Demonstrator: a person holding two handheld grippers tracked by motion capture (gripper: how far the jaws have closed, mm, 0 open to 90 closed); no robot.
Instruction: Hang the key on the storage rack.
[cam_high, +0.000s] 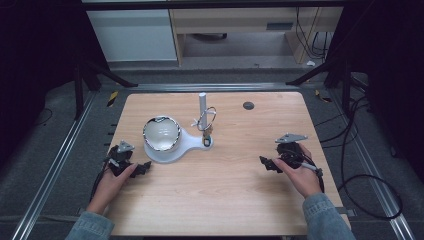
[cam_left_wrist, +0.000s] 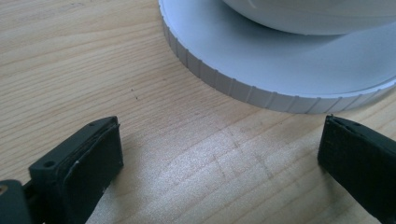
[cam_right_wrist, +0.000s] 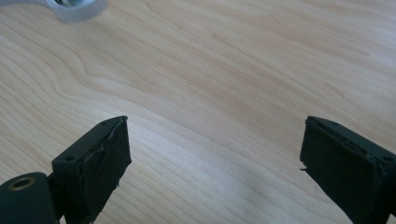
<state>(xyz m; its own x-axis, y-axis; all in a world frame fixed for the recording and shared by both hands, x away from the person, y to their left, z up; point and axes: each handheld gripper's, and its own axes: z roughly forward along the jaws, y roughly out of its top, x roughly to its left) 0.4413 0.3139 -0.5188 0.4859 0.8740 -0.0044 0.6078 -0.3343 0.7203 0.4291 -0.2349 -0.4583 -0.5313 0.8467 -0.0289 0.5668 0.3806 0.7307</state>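
Left tongs (cam_high: 145, 166) spread wide, near white ribbed-edge base (cam_left_wrist: 261, 70), shiny bowl (cam_high: 161, 133)

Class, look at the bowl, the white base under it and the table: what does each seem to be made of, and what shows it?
Bowl: probably polished metal; its inside mirrors light.
White base: likely matt plastic; even white surface with a finely ribbed edge.
Table: pale wood or wood-look laminate; grain lines run across it, smooth finish.

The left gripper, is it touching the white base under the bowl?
Apart. The left gripper view shows bare table between the left gripper and the white base.
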